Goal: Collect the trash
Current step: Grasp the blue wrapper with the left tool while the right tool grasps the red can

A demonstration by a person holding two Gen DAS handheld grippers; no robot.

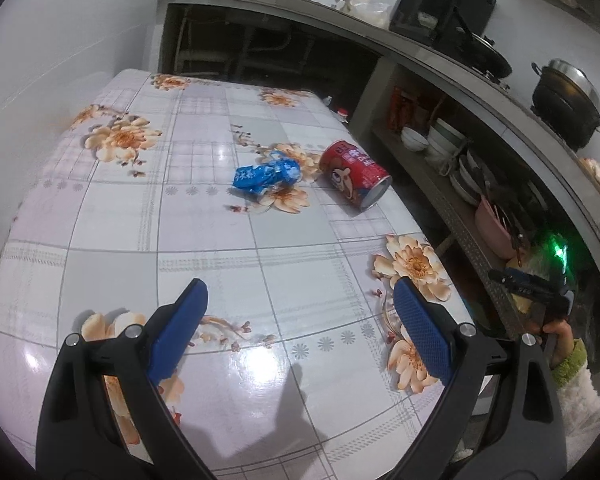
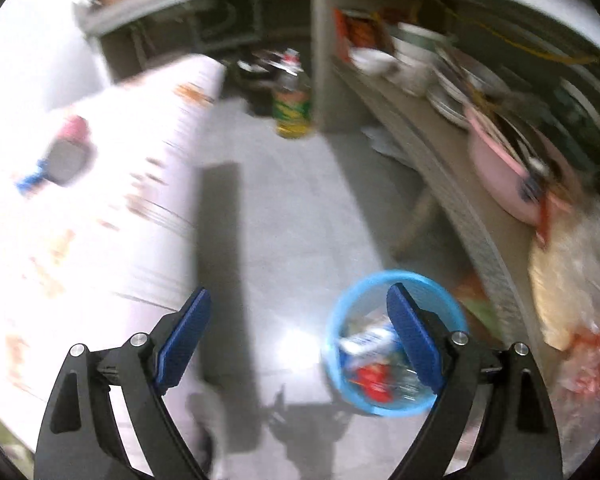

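Left wrist view shows the bench [image 1: 112, 220] under a floral checked cloth, with a red can [image 1: 354, 176] lying on its side toward 1 o'clock and a crumpled blue wrapper [image 1: 266, 176] just beside it at 12 o'clock, both untouched. Left claw [image 1: 300, 320] hangs over the near bench with jaws spread wide and nothing between them. Right wrist view, blurred, shows a blue bin [image 2: 396, 344] on the floor at 5 o'clock holding trash; right claw [image 2: 300, 320] stands wide and empty.
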